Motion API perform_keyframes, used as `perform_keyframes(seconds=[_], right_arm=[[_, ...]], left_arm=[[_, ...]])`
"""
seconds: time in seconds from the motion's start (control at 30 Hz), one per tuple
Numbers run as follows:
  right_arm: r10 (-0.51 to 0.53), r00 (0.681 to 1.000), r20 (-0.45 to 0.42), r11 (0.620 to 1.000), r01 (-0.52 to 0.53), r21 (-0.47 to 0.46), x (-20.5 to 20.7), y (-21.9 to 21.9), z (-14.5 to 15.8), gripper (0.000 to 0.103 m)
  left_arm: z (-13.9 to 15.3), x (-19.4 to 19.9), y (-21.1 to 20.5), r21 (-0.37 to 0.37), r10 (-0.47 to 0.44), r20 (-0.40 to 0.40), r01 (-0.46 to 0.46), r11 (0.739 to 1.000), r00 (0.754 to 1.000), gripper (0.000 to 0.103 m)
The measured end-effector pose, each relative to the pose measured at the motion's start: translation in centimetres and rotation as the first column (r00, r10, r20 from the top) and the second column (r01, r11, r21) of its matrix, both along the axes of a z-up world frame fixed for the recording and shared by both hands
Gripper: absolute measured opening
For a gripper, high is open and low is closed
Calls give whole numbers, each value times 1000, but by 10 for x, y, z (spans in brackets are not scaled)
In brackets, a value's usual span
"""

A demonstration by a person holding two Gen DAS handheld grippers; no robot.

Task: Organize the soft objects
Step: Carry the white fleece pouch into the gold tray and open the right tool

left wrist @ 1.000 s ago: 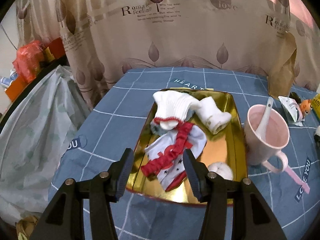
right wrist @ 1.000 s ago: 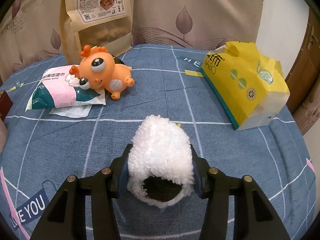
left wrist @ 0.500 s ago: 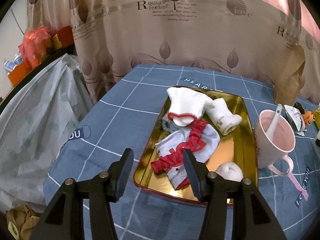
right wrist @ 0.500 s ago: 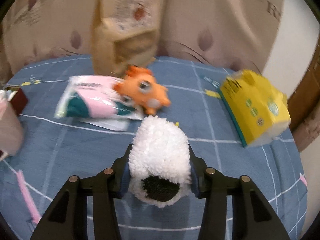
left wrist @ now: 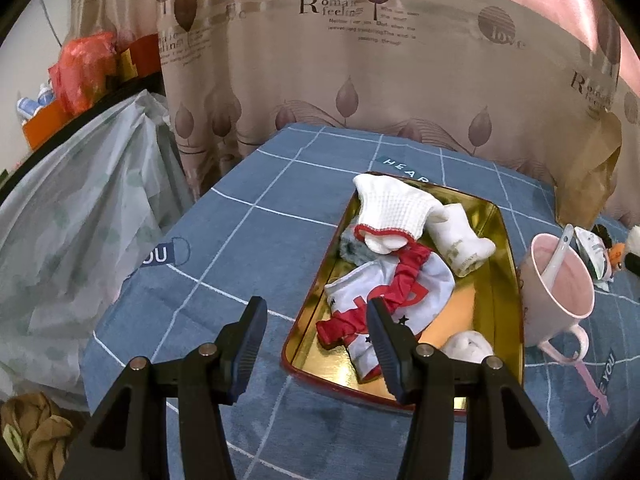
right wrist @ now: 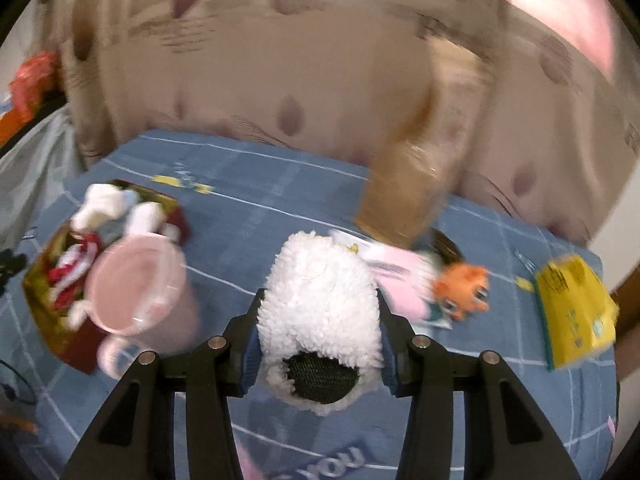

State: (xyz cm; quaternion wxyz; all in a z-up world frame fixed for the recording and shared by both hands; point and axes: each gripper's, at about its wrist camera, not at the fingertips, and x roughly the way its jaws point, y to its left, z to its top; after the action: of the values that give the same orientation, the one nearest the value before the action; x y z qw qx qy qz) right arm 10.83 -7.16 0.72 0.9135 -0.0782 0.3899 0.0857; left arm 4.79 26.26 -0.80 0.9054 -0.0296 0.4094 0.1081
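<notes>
My right gripper (right wrist: pixel 318 316) is shut on a white fluffy sock (right wrist: pixel 320 312) and holds it above the blue tablecloth. The gold tray (left wrist: pixel 502 240) holds a white knitted sock (left wrist: pixel 394 208), a small white sock (left wrist: pixel 462 240), a white cloth with red ruffle (left wrist: pixel 388 292) and a rolled white sock (left wrist: pixel 468 346). The tray also shows blurred at the left of the right wrist view (right wrist: pixel 44 320). My left gripper (left wrist: pixel 316 322) is open and empty, above the tray's near left corner.
A pink mug (left wrist: pixel 560 292) with a spoon stands right of the tray. An orange toy (right wrist: pixel 460 288), a wipes pack (right wrist: pixel 404 280), a yellow tissue pack (right wrist: pixel 576 316) and a brown bag (right wrist: pixel 424 184) lie further right. A plastic-covered heap (left wrist: pixel 60 240) is off the table's left edge.
My right gripper has lifted the fluffy sock and swung left, bringing mug and tray into view. My left gripper has drawn back and to the left from the tray, still open.
</notes>
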Motion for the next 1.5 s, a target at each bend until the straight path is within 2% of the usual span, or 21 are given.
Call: perform_keyframes(seconds=[0.17, 0.4, 0.57, 0.73, 0.97, 1.33, 1.5], right_arm=[[110, 994, 19, 994, -111, 8, -2, 52, 10, 44], [245, 969, 26, 969, -246, 17, -3, 124, 14, 44], [310, 951, 4, 951, -310, 12, 4, 166, 5, 44], [342, 939, -41, 939, -343, -30, 14, 206, -18, 44], [343, 934, -97, 934, -350, -75, 28, 232, -47, 44], [313, 939, -142, 937, -330, -114, 45, 245, -72, 45], [313, 941, -133, 937, -329, -121, 42, 244, -70, 53]], left_arm=[[3, -2, 10, -19, 41, 19, -40, 999, 999, 53], [5, -4, 19, -29, 79, 32, -78, 997, 996, 53], [4, -4, 25, -37, 101, 33, -100, 994, 994, 53], [4, -4, 30, -38, 123, 32, -121, 992, 992, 53], [3, -3, 31, -41, 125, 27, -124, 992, 992, 53], [3, -3, 32, -47, 127, 24, -126, 991, 992, 53], [2, -2, 30, -44, 123, 21, -122, 992, 992, 53]])
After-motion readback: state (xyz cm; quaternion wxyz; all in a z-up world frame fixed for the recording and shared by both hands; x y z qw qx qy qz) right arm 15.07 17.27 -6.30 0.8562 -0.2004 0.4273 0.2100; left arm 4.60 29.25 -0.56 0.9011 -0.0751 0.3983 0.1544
